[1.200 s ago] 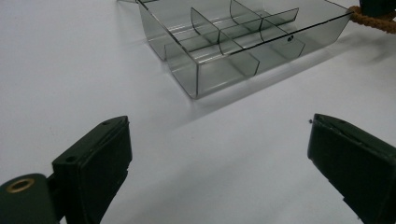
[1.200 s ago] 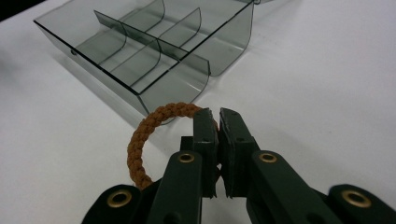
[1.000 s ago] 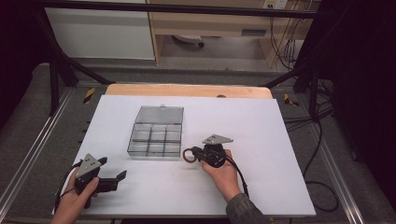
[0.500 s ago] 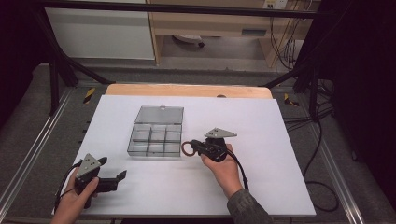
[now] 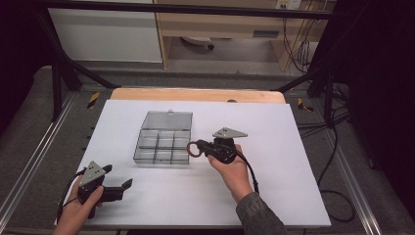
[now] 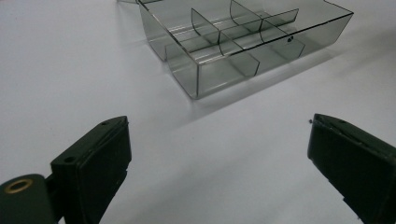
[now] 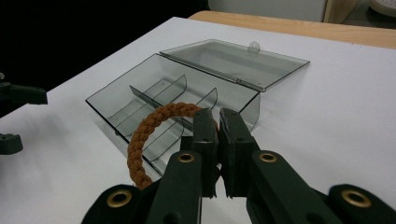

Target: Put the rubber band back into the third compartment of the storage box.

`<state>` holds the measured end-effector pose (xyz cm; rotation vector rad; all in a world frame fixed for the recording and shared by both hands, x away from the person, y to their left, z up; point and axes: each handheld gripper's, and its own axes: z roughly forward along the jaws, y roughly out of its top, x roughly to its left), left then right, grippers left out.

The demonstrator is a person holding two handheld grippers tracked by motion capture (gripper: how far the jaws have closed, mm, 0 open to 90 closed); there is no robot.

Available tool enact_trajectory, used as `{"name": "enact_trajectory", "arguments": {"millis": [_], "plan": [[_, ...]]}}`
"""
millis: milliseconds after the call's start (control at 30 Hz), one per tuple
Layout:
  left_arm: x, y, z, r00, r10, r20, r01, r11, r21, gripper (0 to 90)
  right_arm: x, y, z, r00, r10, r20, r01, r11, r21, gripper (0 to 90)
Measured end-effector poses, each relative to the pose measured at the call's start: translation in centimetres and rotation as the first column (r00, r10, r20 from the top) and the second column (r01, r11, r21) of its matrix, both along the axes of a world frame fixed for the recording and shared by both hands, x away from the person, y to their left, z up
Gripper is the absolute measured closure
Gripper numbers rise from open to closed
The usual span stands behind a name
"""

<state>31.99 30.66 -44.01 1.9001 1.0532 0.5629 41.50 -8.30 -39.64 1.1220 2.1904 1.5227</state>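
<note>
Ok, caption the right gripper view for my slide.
Right tongs shut on a brown braided ring, held before the open clear compartment box on the white table.

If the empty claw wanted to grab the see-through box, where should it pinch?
Probably the outer wall of the clear box, coming from above at the near corner. The walls are thin and upright, so one jaw can slip into a compartment and the other outside. The left claw stands open wide enough.

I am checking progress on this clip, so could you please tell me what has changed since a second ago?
The right gripper, shut on the brown braided ring, has carried it up the high view to the clear box's right edge. The left gripper and box stayed put.
</note>
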Motion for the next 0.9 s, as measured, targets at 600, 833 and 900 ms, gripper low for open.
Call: {"name": "enact_trajectory", "arguments": {"millis": [600,833,900], "plan": [[0.0,-0.1,0.0,1.0,-0.004,-0.001,0.004,1.0,0.004,6.2,0.4,0.3,1.1,0.9998,0.001,0.02,-0.002,1.0,0.009,85.8],[0.1,-0.1,0.0,1.0,-0.006,-0.002,0.006,1.0,0.006,6.2,0.3,0.3,1.5,0.9997,-0.006,0.022,0.006,1.0,-0.006,85.8],[0.1,-0.3,-0.1,0.9999,-0.01,-0.003,0.01,0.9999,0.007,6.2,0.3,0.3,1.6,0.9997,-0.009,0.02,0.01,0.9999,-0.013,85.8]]}}
